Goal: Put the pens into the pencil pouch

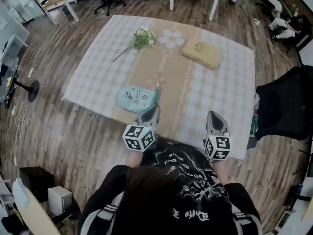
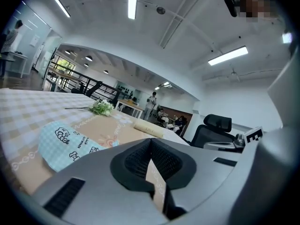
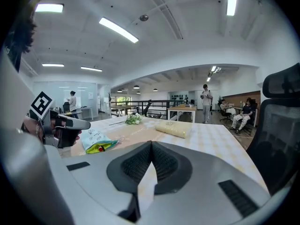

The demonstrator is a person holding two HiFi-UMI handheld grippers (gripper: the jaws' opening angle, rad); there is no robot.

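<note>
The light blue pencil pouch (image 1: pixel 137 98) lies flat near the front of the checked tablecloth (image 1: pixel 98 77). Its mouth faces right and shows a yellow-green lining with a red tip inside (image 3: pixel 99 147). I see no loose pens on the table. My left gripper (image 1: pixel 152 111) hovers just in front of the pouch's right end, shut with nothing between its jaws. My right gripper (image 1: pixel 214 117) is further right over the front edge of the table, also shut and empty. In the left gripper view the pouch (image 2: pixel 65 142) lies to the left beyond the closed jaws.
A small bunch of flowers (image 1: pixel 142 38) and a tan box (image 1: pixel 202 53) lie at the far side of the table. A black office chair (image 1: pixel 286 104) stands close to the right edge. A fan (image 1: pixel 24 89) stands on the wooden floor at the left.
</note>
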